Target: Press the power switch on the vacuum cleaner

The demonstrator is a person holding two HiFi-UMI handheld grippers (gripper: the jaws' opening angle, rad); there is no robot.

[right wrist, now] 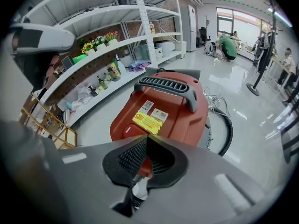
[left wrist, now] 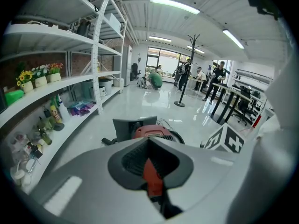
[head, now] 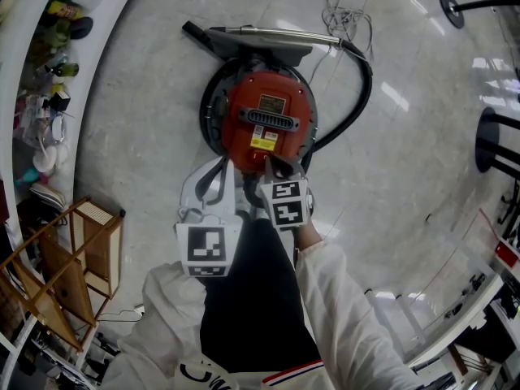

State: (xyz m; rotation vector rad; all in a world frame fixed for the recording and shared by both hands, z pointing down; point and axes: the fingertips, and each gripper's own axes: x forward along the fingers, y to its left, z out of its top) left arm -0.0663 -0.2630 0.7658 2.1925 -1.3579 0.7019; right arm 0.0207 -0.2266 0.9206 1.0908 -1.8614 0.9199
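- The vacuum cleaner (head: pixel 268 124) stands on the pale glossy floor (head: pixel 406 161). Its body is red and round, with a grey carry handle (head: pixel 275 120) across the top and a yellow label (head: pixel 262 142) on the side nearest the person.
- A black hose (head: pixel 361 96) curves round the vacuum's right side to a silver wand (head: pixel 276 35) that lies beyond it.
- In the head view the right gripper (head: pixel 275 167) reaches the vacuum's near rim, just below the yellow label.
- In the right gripper view the right gripper's (right wrist: pixel 147 138) jaws are closed tip to tip and grip nothing. Red casing shows through the hollow between the pads.
- The power switch (right wrist: pixel 125 130), a red oval button with a small white mark, lies on the casing just left of and beyond those closed tips, beside the label (right wrist: pixel 147 122). I cannot tell whether the jaws touch the casing.
- The left gripper (head: pixel 221 173) hangs to the left of the right one, short of the vacuum.
- In the left gripper view the left gripper's (left wrist: pixel 148 141) jaws are likewise pressed together and empty, with the vacuum (left wrist: pixel 150 131) ahead of the tips and apart from them.
- White shelves (left wrist: pixel 56 83) with small items line the left wall.
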